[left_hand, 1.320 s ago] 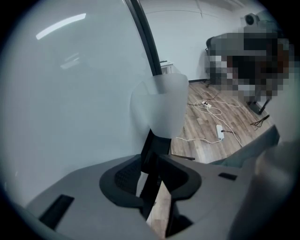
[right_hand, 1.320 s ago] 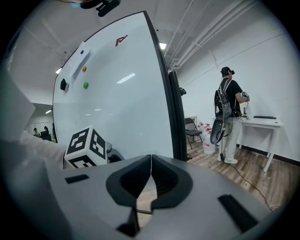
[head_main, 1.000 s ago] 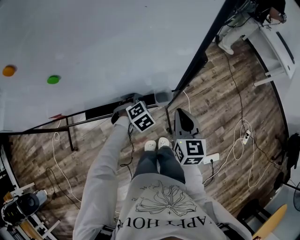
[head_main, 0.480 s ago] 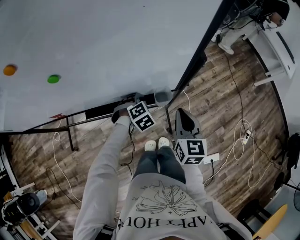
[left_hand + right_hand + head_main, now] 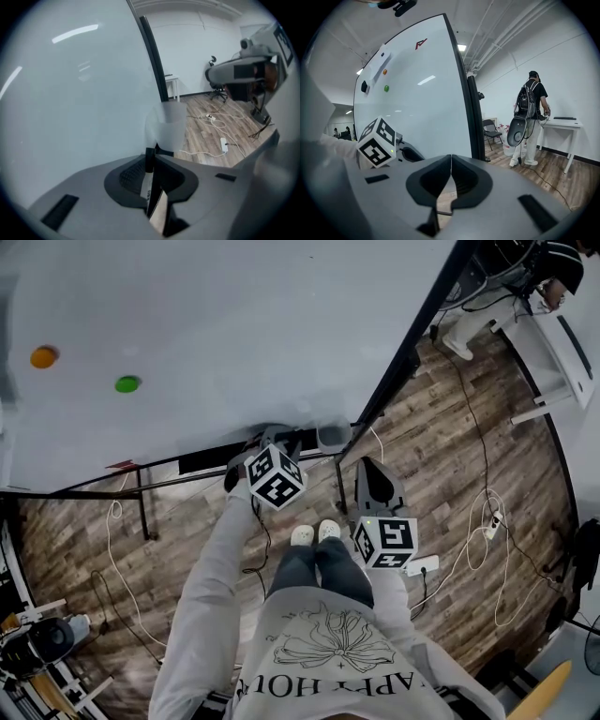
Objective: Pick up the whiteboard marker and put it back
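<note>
Before the whiteboard (image 5: 234,324), over a wood-plank floor (image 5: 450,456) strewn with cables (image 5: 480,521), the left tongs (image 5: 152,157) are closing on the upright whiteboard marker (image 5: 148,180), while the right tongs (image 5: 450,157) are pressed together, empty.

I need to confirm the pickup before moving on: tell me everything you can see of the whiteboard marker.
The whiteboard marker is slim, with a white barrel carrying dark print too small to read and a black cap at its upper end. It stands nearly upright, leaning slightly, between the jaws of the left gripper, which are closing on it; its lower end is hidden between them. The cap sits just below a translucent cup in the left gripper view; contact there cannot be told.
</note>
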Demonstrator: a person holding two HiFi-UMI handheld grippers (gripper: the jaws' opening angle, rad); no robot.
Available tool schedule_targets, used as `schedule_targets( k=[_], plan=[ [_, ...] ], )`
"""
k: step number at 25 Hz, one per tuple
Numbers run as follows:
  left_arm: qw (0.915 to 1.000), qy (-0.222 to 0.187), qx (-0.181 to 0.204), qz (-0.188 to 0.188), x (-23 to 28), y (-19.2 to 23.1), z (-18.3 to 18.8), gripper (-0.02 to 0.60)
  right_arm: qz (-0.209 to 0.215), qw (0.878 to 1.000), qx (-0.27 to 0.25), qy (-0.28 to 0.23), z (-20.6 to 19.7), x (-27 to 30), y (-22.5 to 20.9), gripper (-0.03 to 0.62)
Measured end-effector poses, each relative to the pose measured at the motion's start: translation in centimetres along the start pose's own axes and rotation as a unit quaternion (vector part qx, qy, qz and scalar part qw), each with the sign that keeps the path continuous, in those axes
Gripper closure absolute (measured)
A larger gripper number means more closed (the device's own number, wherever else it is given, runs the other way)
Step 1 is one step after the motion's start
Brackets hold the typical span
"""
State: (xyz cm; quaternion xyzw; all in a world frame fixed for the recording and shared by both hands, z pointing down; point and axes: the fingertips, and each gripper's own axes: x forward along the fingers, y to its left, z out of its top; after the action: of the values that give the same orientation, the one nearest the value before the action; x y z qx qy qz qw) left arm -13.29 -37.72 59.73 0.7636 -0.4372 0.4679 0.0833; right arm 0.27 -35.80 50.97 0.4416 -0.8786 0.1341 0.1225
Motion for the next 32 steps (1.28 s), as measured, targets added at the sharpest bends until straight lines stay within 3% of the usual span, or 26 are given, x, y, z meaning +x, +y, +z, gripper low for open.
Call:
schedule_targets(
  k=[7,15,24,32],
  plan=[
    [0.9918,-0.098,-0.078,0.026,-6.0,1.9,2.8,0.523,0.01,1.0,-0.011,-0.018,1.8,-0.2,1.1,0.591],
    [0.9632,-0.216,-0.15,0.057,-13.3,4.7,6.0,0.523,0.014,0.998,-0.015,-0.051,4.6,-0.4,2.1,0.591],
    [0.9164,-0.34,-0.204,0.052,-17.8,6.1,11.5,0.525,-0.004,0.997,-0.012,-0.082,7.2,-1.6,1.1,0.591],
    [0.8764,-0.418,-0.238,-0.026,-16.9,4.3,16.4,0.525,-0.046,0.994,0.0,-0.096,7.6,-3.3,-1.9,0.591]
  ],
)
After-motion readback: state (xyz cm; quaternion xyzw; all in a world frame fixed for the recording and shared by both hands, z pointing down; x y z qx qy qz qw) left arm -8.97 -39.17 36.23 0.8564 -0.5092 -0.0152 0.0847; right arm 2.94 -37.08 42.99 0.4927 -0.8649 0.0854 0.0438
